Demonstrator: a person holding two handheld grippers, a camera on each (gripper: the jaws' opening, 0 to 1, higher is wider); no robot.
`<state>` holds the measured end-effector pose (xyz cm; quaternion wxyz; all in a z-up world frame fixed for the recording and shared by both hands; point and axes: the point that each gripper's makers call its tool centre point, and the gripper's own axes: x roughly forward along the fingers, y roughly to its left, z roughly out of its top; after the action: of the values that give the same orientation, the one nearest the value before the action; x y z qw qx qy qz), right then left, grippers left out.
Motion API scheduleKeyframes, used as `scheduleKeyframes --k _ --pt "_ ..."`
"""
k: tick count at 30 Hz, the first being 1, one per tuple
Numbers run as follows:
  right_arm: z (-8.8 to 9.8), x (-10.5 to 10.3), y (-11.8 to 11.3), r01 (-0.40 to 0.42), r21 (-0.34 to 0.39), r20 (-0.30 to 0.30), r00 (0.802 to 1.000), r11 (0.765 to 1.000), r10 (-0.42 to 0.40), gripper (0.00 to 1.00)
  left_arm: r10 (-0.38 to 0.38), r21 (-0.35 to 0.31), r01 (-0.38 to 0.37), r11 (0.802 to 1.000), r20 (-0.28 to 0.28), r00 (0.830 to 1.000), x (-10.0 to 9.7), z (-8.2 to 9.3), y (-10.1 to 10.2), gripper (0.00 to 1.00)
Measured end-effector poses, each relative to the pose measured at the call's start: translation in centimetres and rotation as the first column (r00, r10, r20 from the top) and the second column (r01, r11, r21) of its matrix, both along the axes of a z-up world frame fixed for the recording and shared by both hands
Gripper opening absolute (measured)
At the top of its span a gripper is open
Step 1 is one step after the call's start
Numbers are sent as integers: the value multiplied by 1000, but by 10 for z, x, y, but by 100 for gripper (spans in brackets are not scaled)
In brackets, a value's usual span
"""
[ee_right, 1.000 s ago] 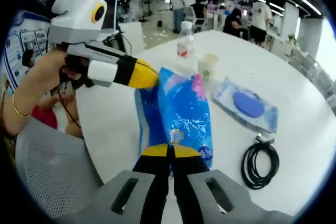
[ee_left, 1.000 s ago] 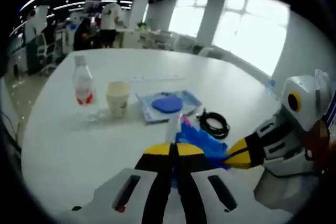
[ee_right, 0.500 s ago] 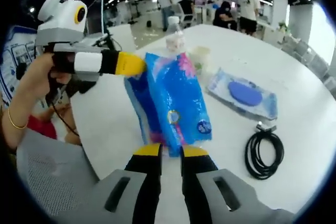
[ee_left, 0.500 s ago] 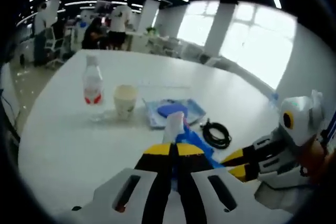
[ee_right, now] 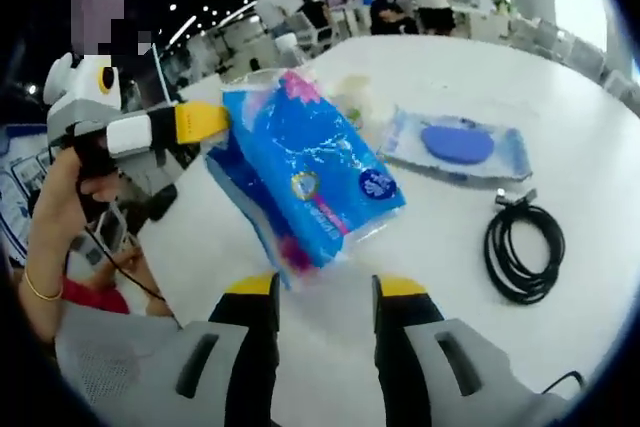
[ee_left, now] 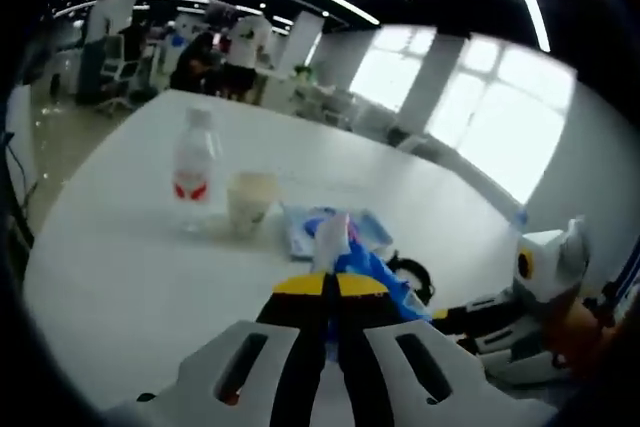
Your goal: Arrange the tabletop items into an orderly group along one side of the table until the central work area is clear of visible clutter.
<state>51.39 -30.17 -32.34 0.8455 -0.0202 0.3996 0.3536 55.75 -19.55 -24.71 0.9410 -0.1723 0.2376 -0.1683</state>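
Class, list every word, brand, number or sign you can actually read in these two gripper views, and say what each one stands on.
No text can be read.
Blue tissue pack: round logos and a line of print, too blurred to read.
Water bottle: red label, print too small.
Flat blue packet: no legible print.
Paper cup: no print can be made out.

Glossy, crinkled blue plastic wraps the tissue pack [ee_right: 305, 182], clear shiny film covers the flat pouch [ee_right: 455, 144], the coiled cable [ee_right: 525, 252] looks matt black rubber, and the white bench [ee_right: 440, 277] is smooth, faintly sheened.
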Motion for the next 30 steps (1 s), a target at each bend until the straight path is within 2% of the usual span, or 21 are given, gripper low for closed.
scheduleKeyframes --k 3,6,10,13,18,22,24,28,30 --pt "1 3 -1 34 32 -10 999 999 -34 34 11 -22 -11 1000 4 1000 1 2 2 0" --pt "5 5 1 57 80 -7 998 995 -57 32 13 -80 -13 997 2 1000 1 4 0 0" --pt "9 10 2 95 122 0 995 988 -95 32 20 -99 -19 995 6 1000 1 5 0 0" --pt "11 11 3 126 170 -23 992 977 -124 26 23 -148 -20 989 13 1000 2 9 0 0" --pt "10 10 2 123 163 -23 992 979 -121 17 33 -177 -29 984 18 999 3 12 0 0" --pt "14 11 4 126 193 -24 992 973 -123 18 33 -195 -29 980 15 999 3 12 -1 0" --pt "16 13 6 144 228 -36 990 963 -139 21 35 -198 -31 980 17 999 3 12 -1 0" --pt "13 13 5 155 232 -49 988 960 -148 22 39 -220 -35 975 14 999 3 13 -1 0" --pt "11 11 6 169 247 -80 985 954 -153 22 38 -223 -35 974 11 999 2 12 -2 0"
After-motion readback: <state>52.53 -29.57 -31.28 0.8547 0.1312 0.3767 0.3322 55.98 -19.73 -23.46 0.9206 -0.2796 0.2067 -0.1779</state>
